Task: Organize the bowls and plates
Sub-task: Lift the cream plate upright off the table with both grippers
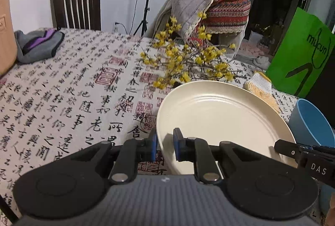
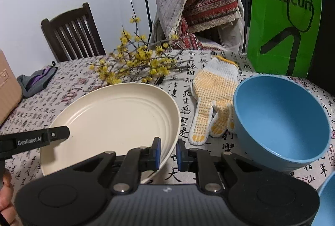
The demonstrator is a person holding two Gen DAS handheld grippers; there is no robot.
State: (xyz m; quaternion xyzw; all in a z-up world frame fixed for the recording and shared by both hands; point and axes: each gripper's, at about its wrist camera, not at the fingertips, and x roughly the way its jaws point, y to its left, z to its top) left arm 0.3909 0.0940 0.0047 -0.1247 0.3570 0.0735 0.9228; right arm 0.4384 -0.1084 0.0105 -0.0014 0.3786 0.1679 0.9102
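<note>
A cream plate (image 1: 219, 113) (image 2: 113, 115) is held just above the calligraphy tablecloth by both grippers. My left gripper (image 1: 165, 139) is shut on the plate's left rim, one blue pad inside and one outside. My right gripper (image 2: 168, 149) is shut on the plate's right rim in the same way. Each gripper's black finger shows at the edge of the other's view. To the right of the plate, a blue bowl (image 2: 280, 121) (image 1: 309, 121) stands on the table. The rim of a second blue bowl (image 2: 328, 200) shows at the bottom right corner.
A yellow-dotted work glove (image 2: 211, 98) lies between plate and bowl. Yellow flower branches (image 2: 134, 62) lie behind the plate. A green paper bag (image 2: 284, 23) stands at the back right. A grey pouch (image 1: 37, 46) and a pink box (image 1: 6, 27) sit left; a wooden chair (image 1: 75, 0) stands beyond.
</note>
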